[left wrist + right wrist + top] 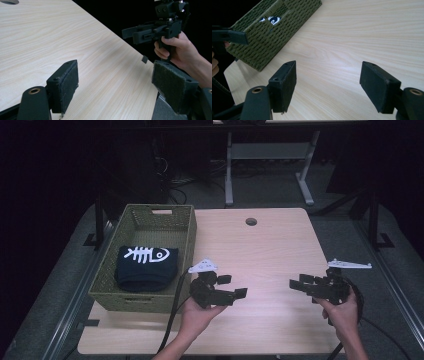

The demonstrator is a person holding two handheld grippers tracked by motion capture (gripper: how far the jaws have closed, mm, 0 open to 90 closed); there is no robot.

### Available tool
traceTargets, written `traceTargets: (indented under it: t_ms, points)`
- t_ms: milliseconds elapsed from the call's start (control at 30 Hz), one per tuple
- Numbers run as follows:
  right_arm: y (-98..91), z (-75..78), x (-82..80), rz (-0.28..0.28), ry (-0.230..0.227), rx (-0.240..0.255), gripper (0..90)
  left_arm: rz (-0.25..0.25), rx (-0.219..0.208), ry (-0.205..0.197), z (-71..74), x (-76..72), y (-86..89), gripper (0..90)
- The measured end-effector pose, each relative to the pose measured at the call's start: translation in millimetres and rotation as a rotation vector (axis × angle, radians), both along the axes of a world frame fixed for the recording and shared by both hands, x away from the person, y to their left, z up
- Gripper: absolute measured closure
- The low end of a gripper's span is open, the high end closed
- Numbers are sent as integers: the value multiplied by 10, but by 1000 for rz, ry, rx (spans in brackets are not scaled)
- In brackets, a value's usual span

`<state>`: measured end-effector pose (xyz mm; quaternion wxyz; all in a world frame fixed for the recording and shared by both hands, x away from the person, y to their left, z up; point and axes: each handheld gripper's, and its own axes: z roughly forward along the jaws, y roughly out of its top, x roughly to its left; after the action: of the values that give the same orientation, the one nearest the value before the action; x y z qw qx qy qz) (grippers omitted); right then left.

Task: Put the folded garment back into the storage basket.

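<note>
Your high view looks forward and down from above your side of the desk (260,245), far enough off to take in its whole top and the basket (150,220) at the left of the frame. Your left hand-held gripper (231,286) carries a camera close over the wood, facing the right hand-held gripper (140,33) in the upper right of its frame. The right one's camera, equally low, faces back toward the basket (269,35) at its upper left. All three share the desk top.
</note>
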<state>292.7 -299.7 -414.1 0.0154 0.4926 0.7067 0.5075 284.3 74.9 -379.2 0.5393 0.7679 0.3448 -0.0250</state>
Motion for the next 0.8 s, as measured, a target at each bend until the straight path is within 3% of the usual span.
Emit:
traceTargets:
  t_ms: [533, 733, 800]
  points:
    - [-125, -232, -159, -24, 13, -12, 281, -11, 17, -22, -256, -106, -63, 213]
    - [-146, -304, -279, -47, -4, -30, 278, -26, 3, -9, -408, -173, -15, 213]
    - [-141, -316, -314, -54, -15, -41, 278, -27, 18, -17, -448, -209, -11, 212]
